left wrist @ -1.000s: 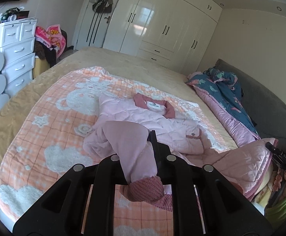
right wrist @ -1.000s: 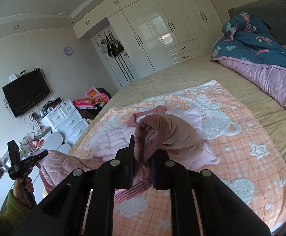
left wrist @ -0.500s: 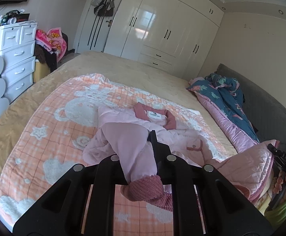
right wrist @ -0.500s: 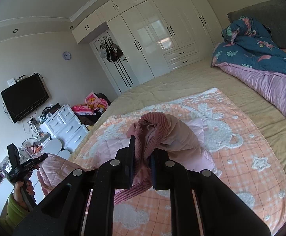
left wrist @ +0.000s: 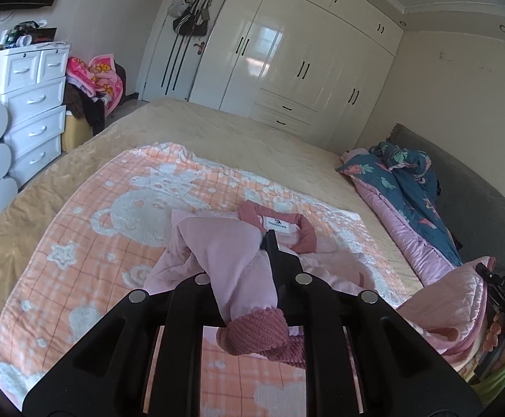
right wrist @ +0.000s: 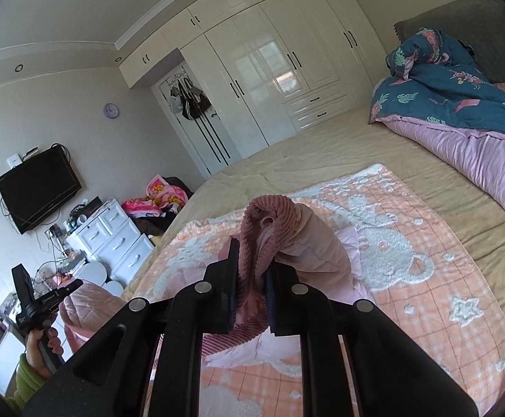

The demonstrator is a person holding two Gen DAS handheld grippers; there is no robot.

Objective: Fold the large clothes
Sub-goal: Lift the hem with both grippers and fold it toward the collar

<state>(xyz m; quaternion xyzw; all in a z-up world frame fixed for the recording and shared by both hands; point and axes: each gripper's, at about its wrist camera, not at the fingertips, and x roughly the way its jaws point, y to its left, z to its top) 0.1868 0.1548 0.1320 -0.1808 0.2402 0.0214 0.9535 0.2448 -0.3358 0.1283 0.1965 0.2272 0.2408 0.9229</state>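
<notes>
Left tongs clamped on jacket sleeve, right tongs clamped on cuff. Jacket mid-bed, collar toward far edge. Sleeve-folding step; next, lay sleeves across body.

Bedroom, cream walls, white cornice with recessed ceiling spots; glossy white wardrobe spanning the far wall, black handles, window light reflected in its doors; white door beside it hung with dark bags; flat television mounted on the side wall, a small round purple clock higher up; white chest of drawers cluttered on top; heap of pink blankets next to it; wide bed under a beige cover, grey padded headboard; rumpled blue floral duvet with pink lining along the headboard side.
</notes>
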